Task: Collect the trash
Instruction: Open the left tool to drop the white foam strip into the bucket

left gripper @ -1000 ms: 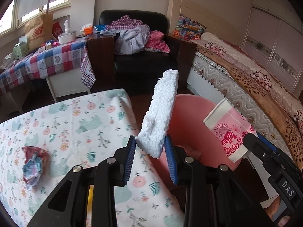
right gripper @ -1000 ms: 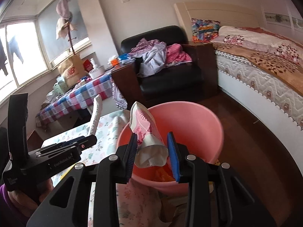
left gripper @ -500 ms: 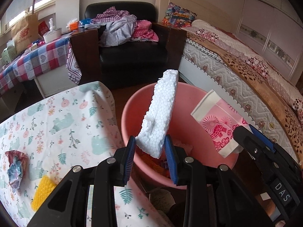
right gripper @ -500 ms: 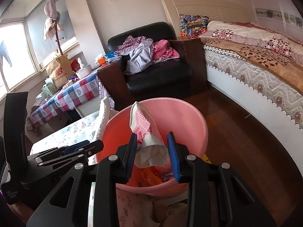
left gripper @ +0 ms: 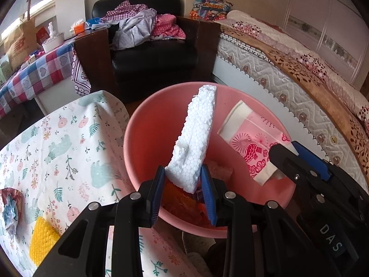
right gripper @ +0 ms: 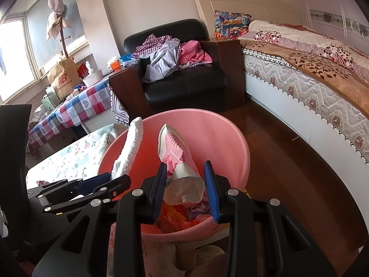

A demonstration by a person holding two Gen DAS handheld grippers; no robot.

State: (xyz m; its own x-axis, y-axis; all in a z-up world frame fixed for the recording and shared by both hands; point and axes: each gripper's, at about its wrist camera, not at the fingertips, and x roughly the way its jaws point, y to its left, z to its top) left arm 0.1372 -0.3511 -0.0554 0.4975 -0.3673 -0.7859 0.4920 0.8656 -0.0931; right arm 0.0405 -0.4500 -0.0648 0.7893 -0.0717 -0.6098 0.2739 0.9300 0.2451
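Observation:
My left gripper (left gripper: 183,191) is shut on a white styrofoam slab (left gripper: 196,138), which sticks up over the pink bin (left gripper: 138,138). My right gripper (right gripper: 185,188) is shut on a crushed pink paper cup (right gripper: 177,161), held above the same pink bin (right gripper: 230,143). In the left wrist view the cup (left gripper: 249,145) and the right gripper's black body show at the right. In the right wrist view the slab (right gripper: 130,147) stands at the bin's left rim. Orange and pink scraps lie at the bottom of the bin.
A floral-clothed table (left gripper: 57,152) at the left bears a crumpled wrapper (left gripper: 10,207) and a yellow piece (left gripper: 42,237). Behind stand a black armchair (left gripper: 150,46) heaped with clothes, a checked-cloth table (left gripper: 34,73) and a bed (left gripper: 299,73) along the right.
Both grippers have moved forward and down over the pink bin, which now fills more of each view. The slab and the cup stay gripped.

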